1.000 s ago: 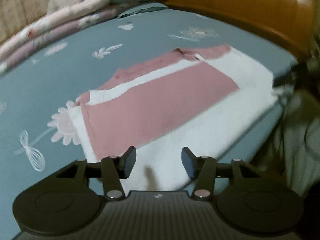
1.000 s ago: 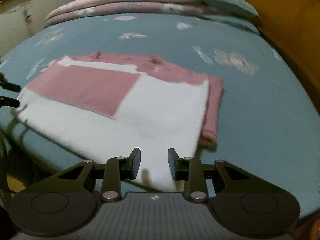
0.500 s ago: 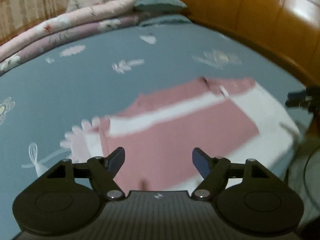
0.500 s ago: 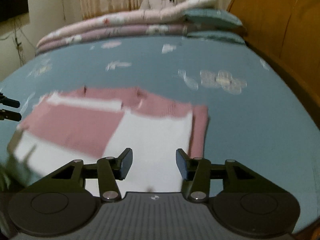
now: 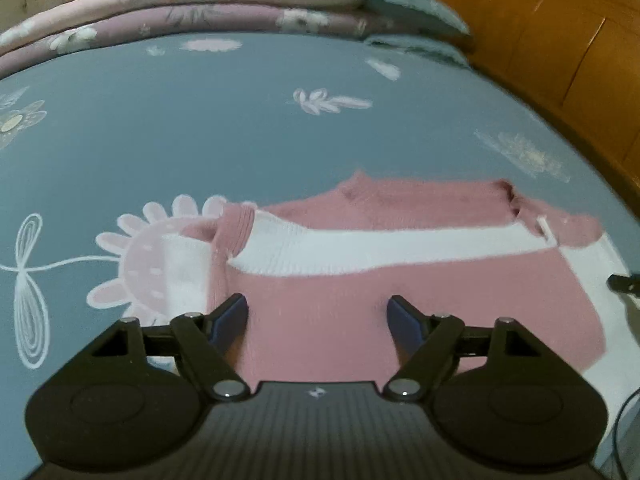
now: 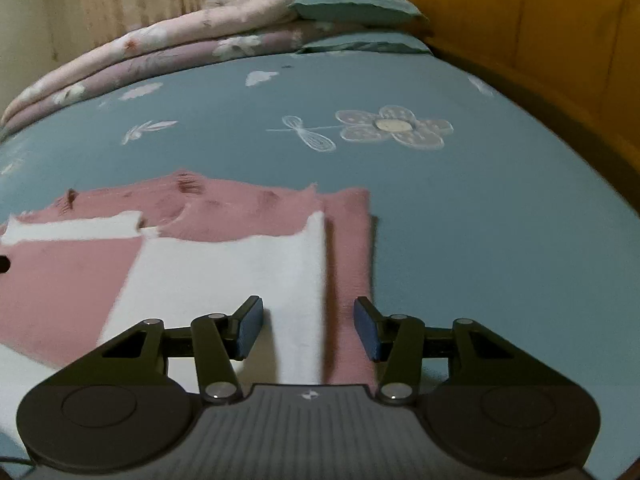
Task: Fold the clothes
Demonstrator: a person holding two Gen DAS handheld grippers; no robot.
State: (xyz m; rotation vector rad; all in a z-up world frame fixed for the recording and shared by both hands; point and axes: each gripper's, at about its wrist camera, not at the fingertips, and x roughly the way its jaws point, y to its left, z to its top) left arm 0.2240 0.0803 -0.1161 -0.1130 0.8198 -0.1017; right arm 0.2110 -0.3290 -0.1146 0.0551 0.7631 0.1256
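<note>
Both grippers hang low over the near edge of a pink-and-white garment (image 5: 400, 276) lying flat on the blue flowered bedsheet (image 5: 200, 128) — and neither has hold of anything. The left gripper (image 5: 318, 318) has its jaws spread wide above the pink panel, nothing between the blue pads; the right gripper (image 6: 309, 326) is likewise parted, straddling the seam where the white panel meets the pink strip at the garment's right side. The garment itself looks part-folded: pink and white layers overlap in straight bands, a ribbed cuff or hem curls at the left end, and the outline is roughly rectangular. The near hem is hidden under the gripper bodies, so how many layers lie there is hard to say. As a judgement, this fits a pause between folds — either lining up to take the near edge for another fold away from the person, or having just let a fold go. Any fresh grasp would need both claws to pinch through all layers evenly, so the stack doesn't slide apart. Folded quilts (image 6: 168, 48) sit well clear at the far side.
</note>
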